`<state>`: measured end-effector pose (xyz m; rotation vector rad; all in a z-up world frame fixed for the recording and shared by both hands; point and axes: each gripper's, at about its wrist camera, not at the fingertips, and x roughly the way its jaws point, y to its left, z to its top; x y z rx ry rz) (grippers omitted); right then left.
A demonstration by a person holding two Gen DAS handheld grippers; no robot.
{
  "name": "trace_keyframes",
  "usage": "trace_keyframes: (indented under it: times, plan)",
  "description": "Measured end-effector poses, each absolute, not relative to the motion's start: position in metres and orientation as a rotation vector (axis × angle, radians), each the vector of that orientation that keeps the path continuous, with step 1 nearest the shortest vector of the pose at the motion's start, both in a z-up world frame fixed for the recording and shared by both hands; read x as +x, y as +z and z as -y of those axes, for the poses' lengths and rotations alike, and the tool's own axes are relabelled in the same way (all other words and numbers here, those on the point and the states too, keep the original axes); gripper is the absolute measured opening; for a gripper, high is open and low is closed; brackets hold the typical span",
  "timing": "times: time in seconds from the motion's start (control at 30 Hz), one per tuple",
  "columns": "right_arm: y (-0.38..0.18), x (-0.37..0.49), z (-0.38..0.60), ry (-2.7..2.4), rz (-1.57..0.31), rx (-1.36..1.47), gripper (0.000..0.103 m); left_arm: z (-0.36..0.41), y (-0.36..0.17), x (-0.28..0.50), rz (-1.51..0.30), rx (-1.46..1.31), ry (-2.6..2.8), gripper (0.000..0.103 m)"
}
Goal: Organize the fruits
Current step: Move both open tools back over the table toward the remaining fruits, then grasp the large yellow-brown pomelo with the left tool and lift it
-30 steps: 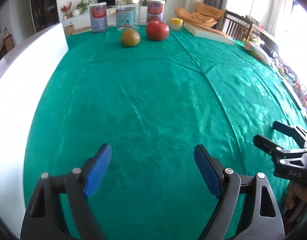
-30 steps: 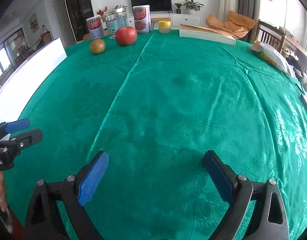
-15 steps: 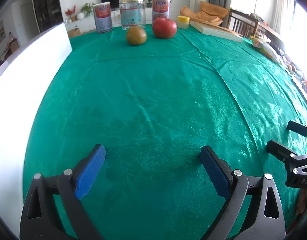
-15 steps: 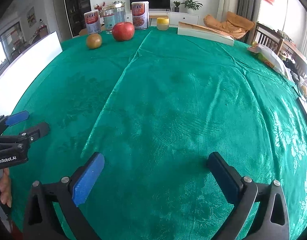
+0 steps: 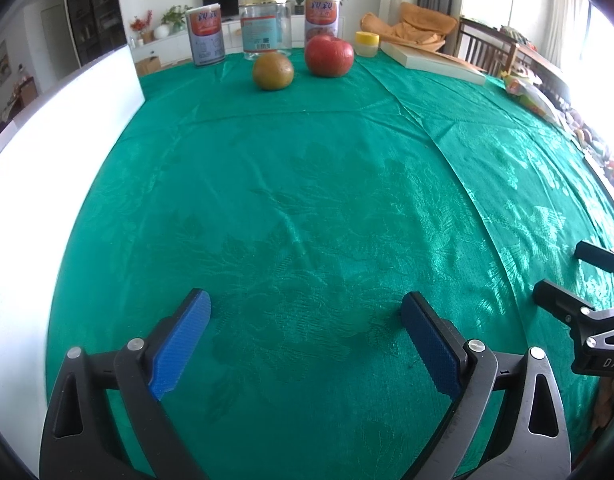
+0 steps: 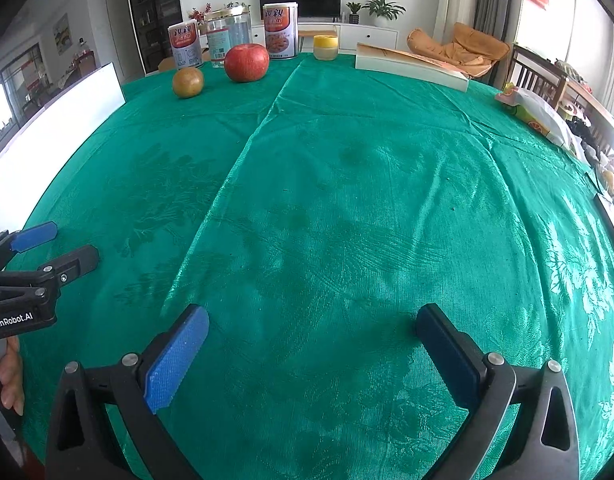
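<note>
A red apple [image 5: 329,56] and a brownish-green round fruit [image 5: 273,71] sit side by side at the far end of the green tablecloth [image 5: 307,200]. They also show in the right wrist view: the apple [image 6: 246,62] and the brown fruit [image 6: 187,82]. My left gripper [image 5: 305,308] is open and empty, low over the near part of the table, far from the fruits. My right gripper [image 6: 313,320] is open and empty, to the right of the left one. Each gripper shows at the edge of the other's view.
Behind the fruits stand two printed cans [image 5: 205,40] [image 5: 322,14], a clear glass jar [image 5: 266,26] and a small yellow-lidded jar [image 5: 366,43]. A white box [image 5: 431,65] lies at the far right. A white board [image 5: 47,152] runs along the left edge. Snack bags [image 6: 541,114] lie right.
Both grippers have moved forward over the table toward the fruits, which look larger and nearer. Both stay open and empty.
</note>
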<state>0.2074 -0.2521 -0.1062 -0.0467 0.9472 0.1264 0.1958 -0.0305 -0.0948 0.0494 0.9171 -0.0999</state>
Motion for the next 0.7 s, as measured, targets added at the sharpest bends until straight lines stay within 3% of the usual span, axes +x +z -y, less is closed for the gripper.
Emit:
trace_keyframes:
  times: [0.7]
  plan:
    - [-0.107,0.209,0.245,0.178,-0.947,-0.075,0.103,0.014,-0.083,0.451,-0.896,-0.056,0.007,0.096]
